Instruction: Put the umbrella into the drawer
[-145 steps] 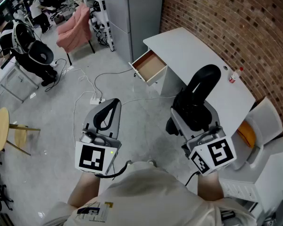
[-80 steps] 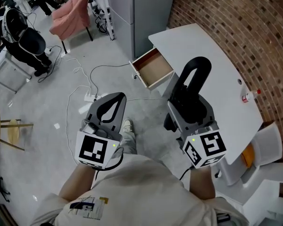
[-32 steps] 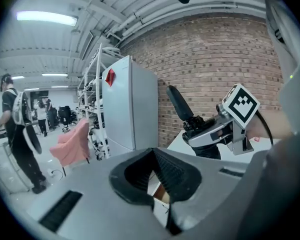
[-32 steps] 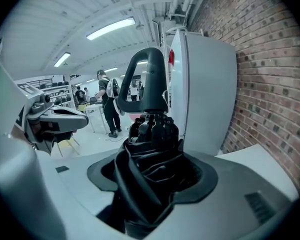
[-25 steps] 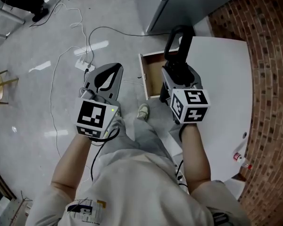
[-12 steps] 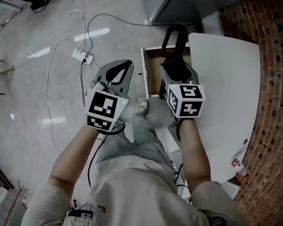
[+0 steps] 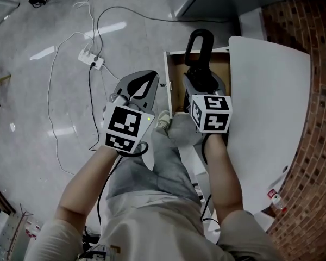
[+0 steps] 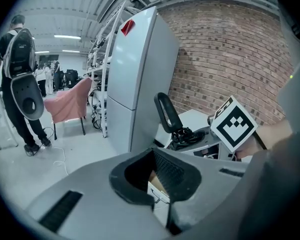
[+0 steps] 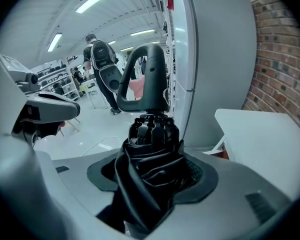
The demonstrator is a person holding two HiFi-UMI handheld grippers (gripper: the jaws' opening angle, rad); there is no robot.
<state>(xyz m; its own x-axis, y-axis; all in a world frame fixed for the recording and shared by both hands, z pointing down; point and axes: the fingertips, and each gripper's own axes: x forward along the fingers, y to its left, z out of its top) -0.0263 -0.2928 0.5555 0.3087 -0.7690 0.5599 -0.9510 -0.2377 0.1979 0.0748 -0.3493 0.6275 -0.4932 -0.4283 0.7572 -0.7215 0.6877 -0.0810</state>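
Floor (image 7: pixel 38 113) of grey concrete filled the left of the head view, with a fridge (image 8: pixel 140 74) standing against the brick wall (image 7: pixel 315 118). Next in size, a white table (image 7: pixel 266 102) ran along that wall, and its drawer (image 7: pixel 175 91) stood pulled open toward the floor, the wooden inside bare where it showed. The folded black umbrella (image 7: pixel 198 64) lay over the drawer's opening as seen from above, its looped handle (image 9: pixel 145 79) pointing away from the person; whether it touched the drawer could not be told. The right gripper (image 7: pixel 202 86) was clenched on the umbrella's bunched fabric, which bulged out between the pads. The left gripper (image 7: pixel 143 85) hung just beside the drawer's front, over the floor, its jaws closed tip to tip with nothing caught in them. A white cable (image 7: pixel 54 80) looped across the floor to a power strip (image 7: pixel 91 60). A shoe (image 7: pixel 163 121) showed between the grippers.
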